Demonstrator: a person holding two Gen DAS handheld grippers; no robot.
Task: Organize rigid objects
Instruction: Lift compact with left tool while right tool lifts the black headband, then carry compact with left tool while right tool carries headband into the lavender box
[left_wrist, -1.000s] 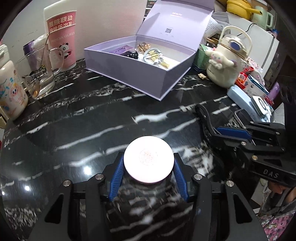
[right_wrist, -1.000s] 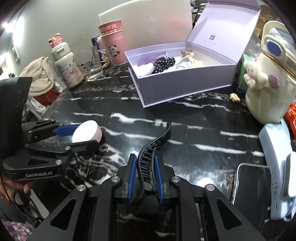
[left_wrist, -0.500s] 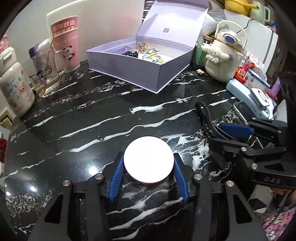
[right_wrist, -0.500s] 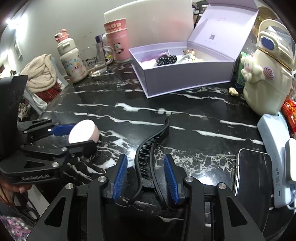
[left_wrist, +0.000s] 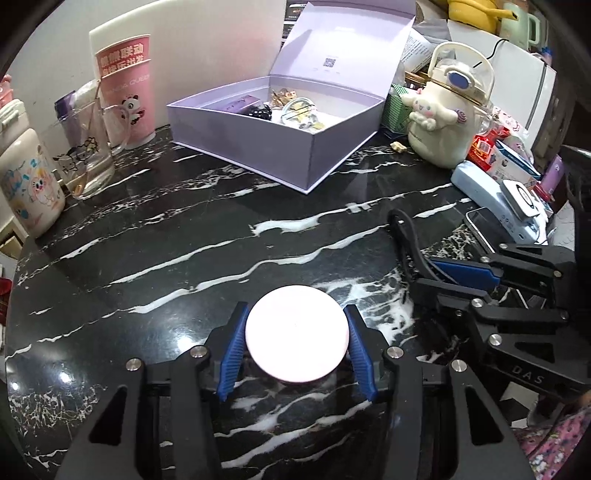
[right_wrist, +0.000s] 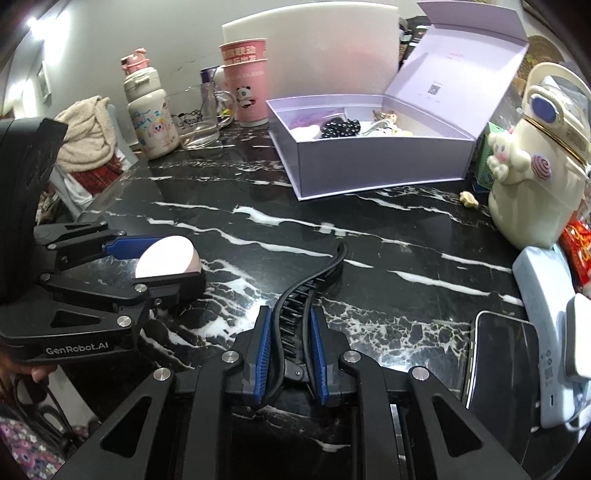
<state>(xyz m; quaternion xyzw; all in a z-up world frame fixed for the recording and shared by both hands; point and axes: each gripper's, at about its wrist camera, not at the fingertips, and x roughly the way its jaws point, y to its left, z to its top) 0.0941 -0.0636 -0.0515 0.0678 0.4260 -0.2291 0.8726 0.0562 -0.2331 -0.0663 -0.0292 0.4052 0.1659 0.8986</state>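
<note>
While I had both grippers down low over the black marble counter (left_wrist: 184, 236), the left gripper (left_wrist: 297, 343) had its blue pads right against both sides of the round pink compact (left_wrist: 297, 345), so it was pinching that. The right gripper (right_wrist: 291, 350) looked closed in on the black hair claw clip (right_wrist: 306, 295), pads touching the clip's two curved arms near the hinge end, with the long toothed end sticking out ahead.

My worry was the clip: squeezed near the hinge it could've sprung open or swiveled, and that long tip might have snagged the wall of the open lilac box (right_wrist: 369, 166) on the way in. The compact was smooth and round, held only by its edge, so a tilt could've let it slide out, I figured. The box was already cluttered with small bits too, so dropping stuff in blind could've knocked something. The phone (right_wrist: 498, 354) lay just beside the right gripper, easy to bump.

Readable text: "GenRobot.AI" on the left gripper's body in the right view, "DAS" on the right gripper's in the left view, "PANDA QUEEN" on the pink cup (left_wrist: 127, 96), plus Chinese characters I couldn't make out. A QR code sat inside the box lid.
</note>
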